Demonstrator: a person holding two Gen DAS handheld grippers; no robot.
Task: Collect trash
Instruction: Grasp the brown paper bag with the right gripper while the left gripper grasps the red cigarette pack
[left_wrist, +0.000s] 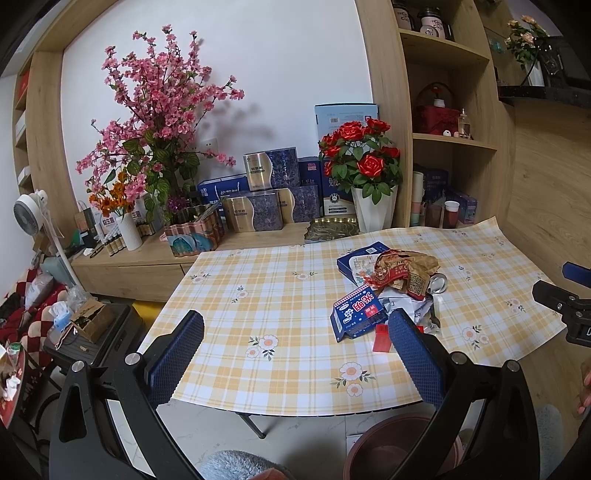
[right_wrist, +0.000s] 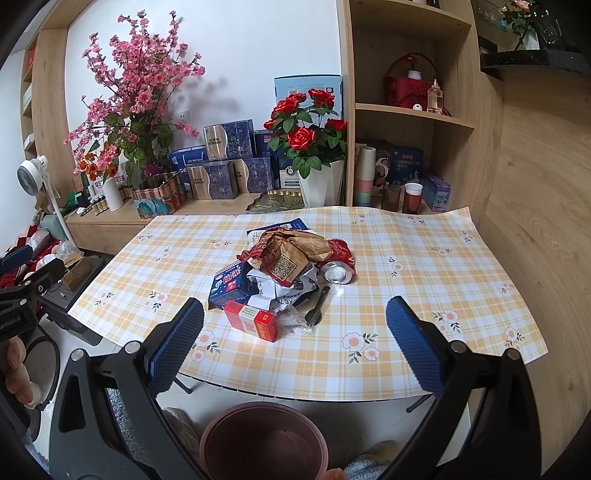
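Observation:
A heap of trash (right_wrist: 288, 266) lies mid-table on the checked cloth (right_wrist: 406, 258): a crumpled brown paper bag (right_wrist: 291, 254), a crushed red can (right_wrist: 338, 264), a blue carton (right_wrist: 229, 284), a red box (right_wrist: 255, 320), white paper and a black plastic fork (right_wrist: 316, 308). In the left wrist view the same heap (left_wrist: 391, 280) sits to the right, with the blue carton (left_wrist: 356, 312) nearest. My right gripper (right_wrist: 294, 325) hangs open just short of the red box. My left gripper (left_wrist: 295, 338) is open over bare cloth, left of the heap. A brown bin (right_wrist: 264, 441) stands on the floor below the table's near edge.
Behind the table a low wooden cabinet (right_wrist: 110, 225) holds boxes, a white vase of red roses (right_wrist: 321, 184) and pink blossoms (right_wrist: 136, 92). Shelves (right_wrist: 413, 110) rise at right. A white fan (left_wrist: 31, 218) and clutter fill the floor at left. A hand (right_wrist: 16, 369) shows at the left edge.

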